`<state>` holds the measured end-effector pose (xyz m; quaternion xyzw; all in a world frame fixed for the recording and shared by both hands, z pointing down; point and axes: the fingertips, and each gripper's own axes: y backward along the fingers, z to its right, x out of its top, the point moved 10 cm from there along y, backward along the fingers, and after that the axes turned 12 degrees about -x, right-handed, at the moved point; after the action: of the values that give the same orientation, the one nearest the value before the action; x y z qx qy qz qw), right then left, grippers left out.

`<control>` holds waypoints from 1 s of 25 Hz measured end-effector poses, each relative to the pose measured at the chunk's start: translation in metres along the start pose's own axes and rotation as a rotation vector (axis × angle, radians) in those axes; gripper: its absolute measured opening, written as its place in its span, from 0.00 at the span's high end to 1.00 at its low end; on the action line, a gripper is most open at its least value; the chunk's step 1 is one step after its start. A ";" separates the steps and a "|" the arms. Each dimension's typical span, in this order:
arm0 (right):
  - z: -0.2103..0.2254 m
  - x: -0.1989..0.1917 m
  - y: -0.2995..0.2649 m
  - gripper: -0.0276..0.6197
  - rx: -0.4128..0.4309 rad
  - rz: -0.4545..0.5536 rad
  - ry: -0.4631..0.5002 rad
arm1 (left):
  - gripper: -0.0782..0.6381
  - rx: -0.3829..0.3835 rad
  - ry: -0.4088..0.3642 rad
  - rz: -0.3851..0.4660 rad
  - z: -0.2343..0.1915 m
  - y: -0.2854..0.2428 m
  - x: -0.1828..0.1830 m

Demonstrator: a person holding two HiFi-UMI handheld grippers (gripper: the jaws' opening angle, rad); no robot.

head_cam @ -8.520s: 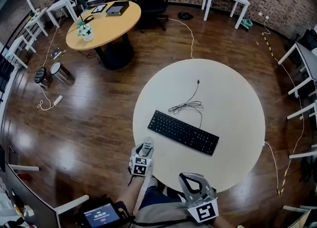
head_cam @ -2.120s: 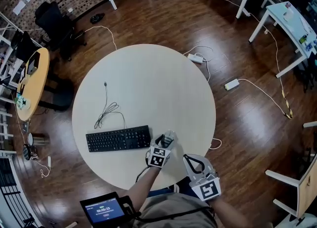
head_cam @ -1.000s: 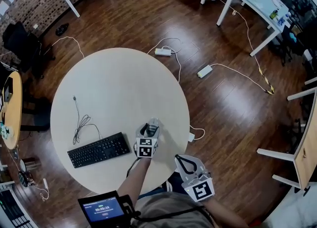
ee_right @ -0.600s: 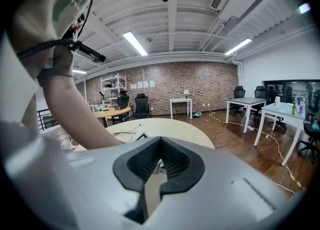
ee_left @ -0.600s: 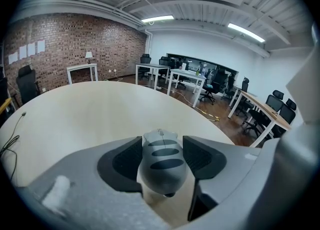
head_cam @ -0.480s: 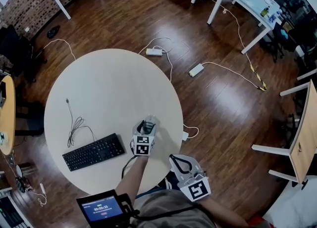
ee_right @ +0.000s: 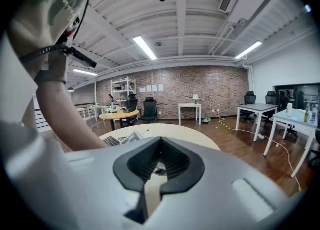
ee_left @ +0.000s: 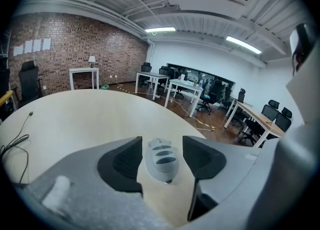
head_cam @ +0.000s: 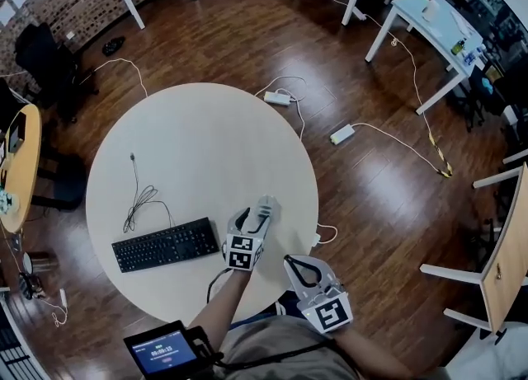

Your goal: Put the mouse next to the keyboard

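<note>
Two grippers noted. Nearest us, the right gripper [head_cam: 304, 269] hangs at the table's near edge, jaws pressed together on nothing. The left gripper [ee_left: 161, 146] stands spread astride the mouse [ee_left: 161, 161], with a gap showing on each side (no contact yet). We judge the mouse light, rigid and smooth-shelled, best pinched across its flanks at mid-length. Its long axis runs away from us along the jaws, crosswise to the keyboard [head_cam: 165, 244], which lies near it on the table [head_cam: 206, 139]. We cannot tell which end is the front.

- The keyboard [head_cam: 166, 244] lies on the near-left part of the tabletop [head_cam: 214, 139], its cable [head_cam: 142, 199] behind it.
- The mouse [ee_left: 161, 160] rests on the tabletop right of the keyboard, between the left gripper [head_cam: 257, 215]'s fingers [ee_left: 120, 161].
</note>
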<state>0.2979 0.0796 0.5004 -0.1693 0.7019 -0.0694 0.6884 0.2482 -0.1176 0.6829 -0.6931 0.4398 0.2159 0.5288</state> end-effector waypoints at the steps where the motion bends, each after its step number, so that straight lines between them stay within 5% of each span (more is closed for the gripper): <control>1: -0.001 0.001 -0.001 0.95 0.006 0.005 0.005 | 0.53 -0.005 -0.017 0.024 0.002 0.008 0.004; 2: -0.002 0.002 -0.002 0.95 0.013 0.006 0.010 | 0.64 -0.013 -0.039 0.054 0.005 0.017 0.008; 3: -0.004 0.003 -0.002 0.95 0.019 0.008 0.013 | 0.85 -0.022 -0.068 0.084 0.008 0.027 0.012; 4: -0.006 0.004 -0.004 0.95 0.023 0.011 0.014 | 0.89 -0.028 -0.102 0.105 0.011 0.036 0.015; 7: -0.009 0.009 -0.008 0.95 0.033 0.039 0.012 | 0.89 -0.014 -0.165 0.125 0.016 0.059 0.019; 19: -0.022 0.017 -0.012 0.95 0.064 0.055 0.011 | 0.89 0.075 -0.175 0.246 0.034 0.138 0.020; 25: -0.048 0.016 -0.014 0.95 0.107 0.080 0.068 | 0.89 0.119 -0.122 0.396 0.042 0.209 0.010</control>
<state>0.2527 0.0551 0.4920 -0.1016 0.7262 -0.0852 0.6745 0.0854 -0.0938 0.5474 -0.5463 0.5467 0.3305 0.5417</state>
